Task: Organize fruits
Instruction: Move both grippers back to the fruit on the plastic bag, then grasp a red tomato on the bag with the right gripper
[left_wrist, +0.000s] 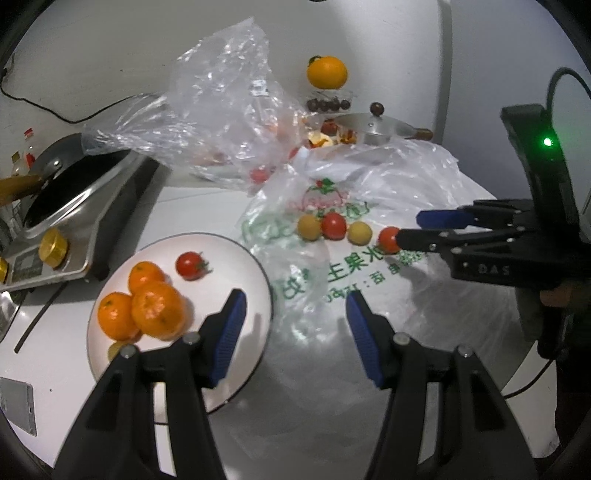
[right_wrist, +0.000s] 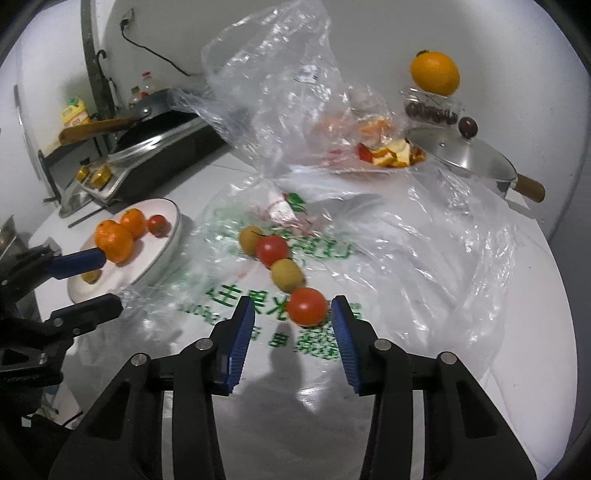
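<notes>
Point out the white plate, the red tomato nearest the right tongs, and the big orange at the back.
white plate (left_wrist: 255, 284): left wrist view, bare right rim.
red tomato (right_wrist: 307, 306): right wrist view, middle of its skin, between the open right tongs (right_wrist: 293, 325).
big orange (right_wrist: 435, 74): right wrist view, centre of the peel.

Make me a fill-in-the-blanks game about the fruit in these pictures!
1. The white plate holds three oranges and one red ____.
2. Four small fruits lie in a row on the printed plastic ____.
3. The right gripper is ____ around the nearest tomato, not yet squeezing it.
4. The left gripper holds ____.

Missing words: tomato; bag; open; nothing
</notes>
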